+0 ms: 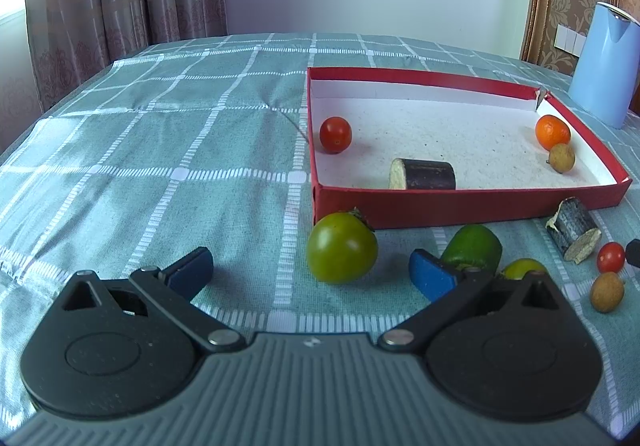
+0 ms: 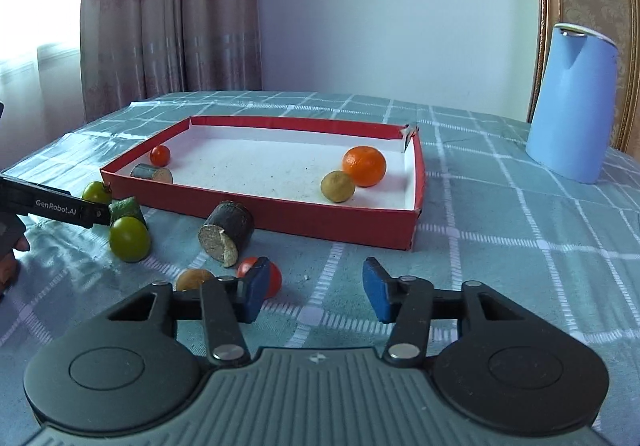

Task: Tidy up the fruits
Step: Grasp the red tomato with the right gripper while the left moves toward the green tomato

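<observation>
My left gripper (image 1: 312, 270) is open wide just above the cloth, with a large green tomato (image 1: 342, 246) between and slightly ahead of its blue pads, untouched. A cut green fruit (image 1: 474, 246) lies behind its right finger. My right gripper (image 2: 315, 292) is open, with bare cloth in its gap. A red cherry tomato (image 2: 274, 278) peeks out from behind its left pad, with a brown longan (image 2: 194, 278) and a sugarcane stub (image 2: 226, 232) beside it. The red box (image 2: 260, 218) holds an orange (image 2: 364, 166), a longan, a cherry tomato and a sugarcane piece.
A blue kettle (image 2: 572, 102) stands at the back right of the checked green tablecloth. A second green tomato (image 2: 130, 238) lies in front of the box. A person's hand (image 2: 8, 246) shows at the left edge. Curtains and a wall stand behind the table.
</observation>
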`<action>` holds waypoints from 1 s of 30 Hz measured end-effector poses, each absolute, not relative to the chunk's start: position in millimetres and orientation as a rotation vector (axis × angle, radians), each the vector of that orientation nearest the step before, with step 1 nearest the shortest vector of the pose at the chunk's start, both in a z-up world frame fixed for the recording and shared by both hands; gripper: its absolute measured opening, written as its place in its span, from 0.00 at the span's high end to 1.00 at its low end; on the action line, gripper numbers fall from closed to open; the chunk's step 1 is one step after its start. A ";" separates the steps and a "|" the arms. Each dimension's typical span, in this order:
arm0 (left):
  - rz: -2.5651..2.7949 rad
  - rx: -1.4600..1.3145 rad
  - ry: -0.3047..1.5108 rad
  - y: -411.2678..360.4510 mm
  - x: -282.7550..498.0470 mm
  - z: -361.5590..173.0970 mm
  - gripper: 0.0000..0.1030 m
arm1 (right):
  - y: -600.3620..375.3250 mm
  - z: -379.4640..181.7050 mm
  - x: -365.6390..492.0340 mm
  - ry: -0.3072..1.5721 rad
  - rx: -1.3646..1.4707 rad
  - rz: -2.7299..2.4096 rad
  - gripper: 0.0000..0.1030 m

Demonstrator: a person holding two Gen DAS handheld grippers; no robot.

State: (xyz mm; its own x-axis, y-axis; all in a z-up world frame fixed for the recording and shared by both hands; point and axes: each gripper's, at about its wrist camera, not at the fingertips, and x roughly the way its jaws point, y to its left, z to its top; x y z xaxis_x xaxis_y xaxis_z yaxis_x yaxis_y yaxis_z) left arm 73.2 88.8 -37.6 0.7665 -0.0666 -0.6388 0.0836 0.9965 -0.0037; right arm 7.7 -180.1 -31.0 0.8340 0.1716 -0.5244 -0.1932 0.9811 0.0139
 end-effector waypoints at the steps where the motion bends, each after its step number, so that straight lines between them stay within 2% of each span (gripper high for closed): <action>1: -0.081 0.026 0.693 88.8 73.3 -37.7 0.00 | -181.0 -31.1 9.1 0.555 -0.030 0.204 0.52; 16: -0.082 0.025 0.692 88.9 73.2 -37.6 0.00 | -167.8 -37.0 20.8 0.642 0.015 0.317 0.52; 18: -0.082 0.025 0.692 88.9 73.2 -37.6 0.00 | -162.9 -38.8 23.0 0.651 -0.009 0.293 0.54; 20: -0.082 0.025 0.692 88.9 73.2 -37.6 0.00 | -159.5 -38.8 22.9 0.644 -0.028 0.285 0.66; 21: -0.082 0.025 0.692 88.9 73.2 -37.6 0.00 | -157.9 -39.3 23.4 0.646 -0.035 0.280 0.68; 30: -0.083 0.021 0.690 89.4 72.9 -37.2 0.00 | -155.9 -38.1 22.9 0.628 -0.065 0.221 0.75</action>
